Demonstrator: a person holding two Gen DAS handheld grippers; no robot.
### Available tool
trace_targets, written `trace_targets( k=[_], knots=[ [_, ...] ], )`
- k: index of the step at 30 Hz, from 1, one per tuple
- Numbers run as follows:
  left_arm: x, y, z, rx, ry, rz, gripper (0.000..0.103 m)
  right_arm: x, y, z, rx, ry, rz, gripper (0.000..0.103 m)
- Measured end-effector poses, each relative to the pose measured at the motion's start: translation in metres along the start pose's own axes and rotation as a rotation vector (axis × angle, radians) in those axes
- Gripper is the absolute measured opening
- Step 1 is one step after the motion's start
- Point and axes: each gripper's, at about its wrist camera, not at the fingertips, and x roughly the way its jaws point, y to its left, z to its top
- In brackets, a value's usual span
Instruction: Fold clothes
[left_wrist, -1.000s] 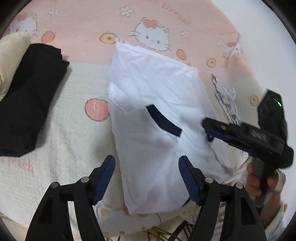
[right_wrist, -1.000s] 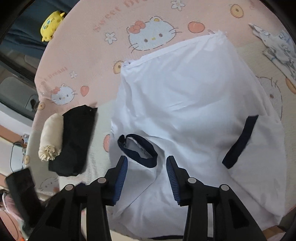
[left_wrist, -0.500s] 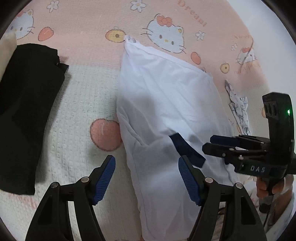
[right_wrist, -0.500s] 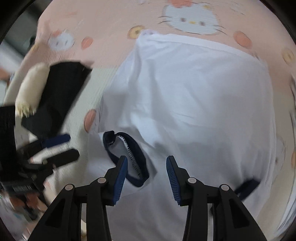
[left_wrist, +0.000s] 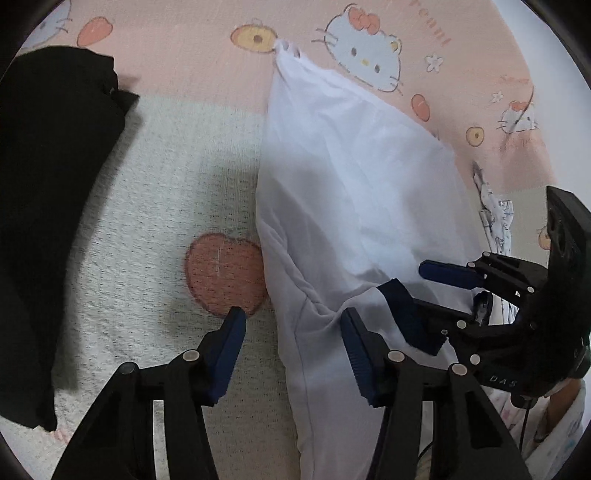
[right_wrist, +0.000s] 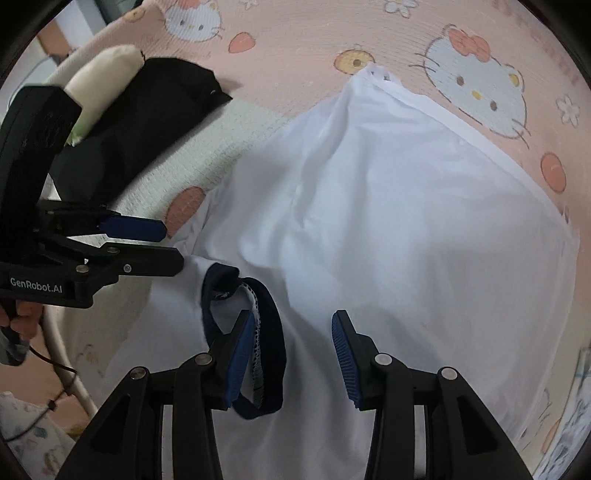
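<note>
White shirt (left_wrist: 354, 192) edge between parted left gripper (left_wrist: 291, 350) fingers, on blanket (left_wrist: 147, 206)

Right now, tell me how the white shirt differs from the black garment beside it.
The white shirt has navy trim at collar and sleeve; the black garment is plain. The white shirt lies spread wide and rumpled; the black garment is folded into a narrow bundle. Both open grippers, left gripper and right gripper, hover at the white shirt; the black garment sits untouched. Both rest on the cartoon-print bedspread.
</note>
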Motion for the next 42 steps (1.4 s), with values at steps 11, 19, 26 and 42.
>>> trace_targets(
  k=[11,19,26,42],
  knots=[
    [0.011,0.001,0.012,-0.007,0.017,0.004,0.042,0.016,0.012,0.013,-0.055,0.000,0.029,0.036],
    [0.015,-0.006,0.018,0.030,-0.004,0.109,0.037,0.019,-0.007,0.014,0.119,0.033,0.023,0.006],
    [0.009,-0.002,0.021,0.013,-0.019,0.084,0.031,0.021,-0.031,0.006,0.248,0.096,0.030,0.000],
    [-0.031,0.018,0.023,-0.191,-0.083,-0.128,0.052,-0.030,-0.064,-0.017,0.530,-0.032,0.258,0.052]
  ],
)
